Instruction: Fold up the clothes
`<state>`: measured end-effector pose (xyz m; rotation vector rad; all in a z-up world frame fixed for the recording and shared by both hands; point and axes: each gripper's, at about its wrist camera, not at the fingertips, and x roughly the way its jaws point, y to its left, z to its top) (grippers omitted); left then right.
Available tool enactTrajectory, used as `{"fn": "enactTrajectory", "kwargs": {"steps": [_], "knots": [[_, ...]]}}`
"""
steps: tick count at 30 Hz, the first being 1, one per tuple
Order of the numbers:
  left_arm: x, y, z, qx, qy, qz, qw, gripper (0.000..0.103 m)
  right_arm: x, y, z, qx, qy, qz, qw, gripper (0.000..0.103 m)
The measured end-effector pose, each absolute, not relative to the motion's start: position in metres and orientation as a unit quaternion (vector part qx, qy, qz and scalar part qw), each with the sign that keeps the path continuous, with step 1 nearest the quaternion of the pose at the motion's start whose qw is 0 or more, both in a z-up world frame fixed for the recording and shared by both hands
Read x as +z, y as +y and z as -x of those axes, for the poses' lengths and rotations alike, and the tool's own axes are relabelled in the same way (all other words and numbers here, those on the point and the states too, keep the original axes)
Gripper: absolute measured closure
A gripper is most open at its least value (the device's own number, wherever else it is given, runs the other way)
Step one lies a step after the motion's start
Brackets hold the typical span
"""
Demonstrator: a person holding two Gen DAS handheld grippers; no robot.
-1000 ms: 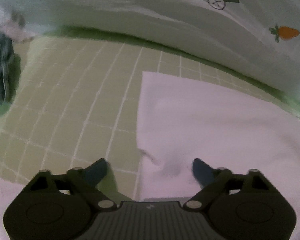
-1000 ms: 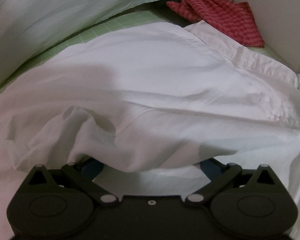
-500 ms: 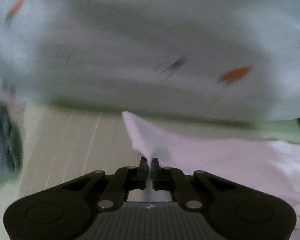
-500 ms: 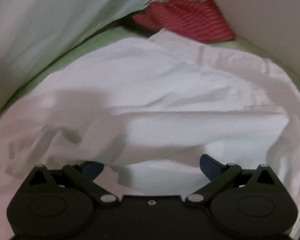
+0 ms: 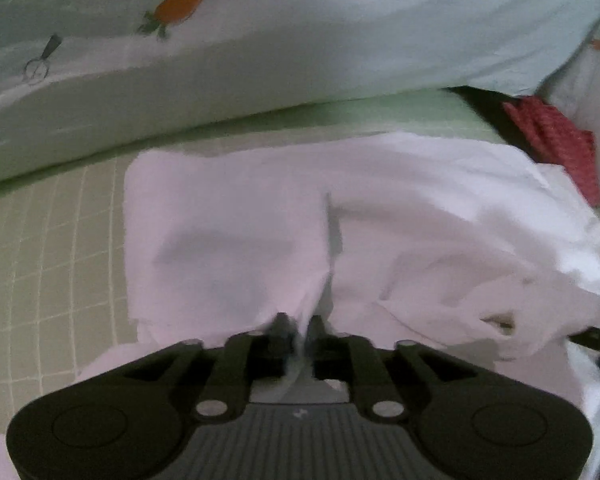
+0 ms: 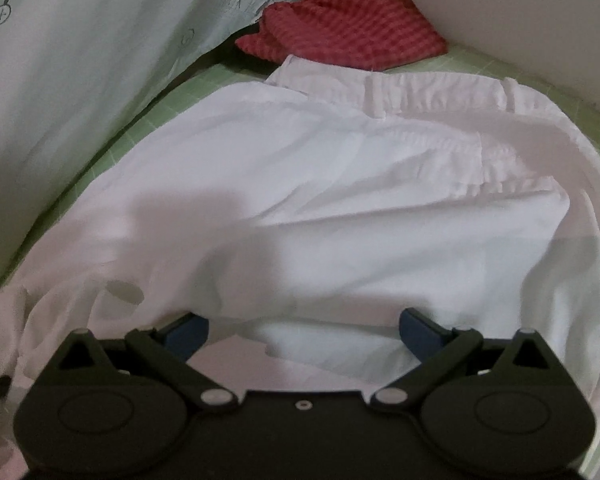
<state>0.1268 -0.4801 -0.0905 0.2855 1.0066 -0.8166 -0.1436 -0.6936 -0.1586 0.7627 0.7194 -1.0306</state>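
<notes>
The left gripper has its fingers pressed nearly together on a pinch of the white garment, gripping a ridge of cloth that runs from between the fingertips away toward the far side. From this grip the garment spreads outward: a flatter panel lies to the left and far, its left edge resting on the green grid mat, while a more rumpled mass extends to the right.

The right gripper is spread wide, its blue pads well apart, with a fold of the white garment lying between and just beyond them. No cloth is clamped there; the fabric drapes over the near ends of the fingers. The garment's waistband, with its gathered band and belt loops, lies at the far end of this view, doubled back over the body of the fabric.

Beyond the waistband a red checked cloth sits bunched on the mat, touching or just beside the white garment's far edge. A pale green carrot-print sheet rises along the far left side of the mat.
</notes>
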Motion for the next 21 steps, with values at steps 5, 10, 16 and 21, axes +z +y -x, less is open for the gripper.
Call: {"fn": "enactTrajectory", "kwargs": {"steps": [5,10,16,21], "knots": [[-0.047,-0.446,-0.146,-0.374,0.447,-0.056,0.811,0.042,-0.164,-0.693,0.133,-0.472,0.353,-0.326,0.739,0.000],[-0.026,-0.406,-0.172,-0.274,0.419,-0.022,0.865,0.027,-0.167,-0.690,0.124,-0.474,0.368,-0.303,0.741,0.000],[-0.073,-0.399,-0.215,-0.246,0.507,0.031,0.826,0.028,-0.171,-0.688,0.112,-0.477,0.392,-0.267,0.740,0.000],[-0.106,-0.408,-0.230,-0.280,0.563,0.086,0.773,0.028,-0.171,-0.689,0.110,-0.479,0.392,-0.263,0.740,0.000]]}}
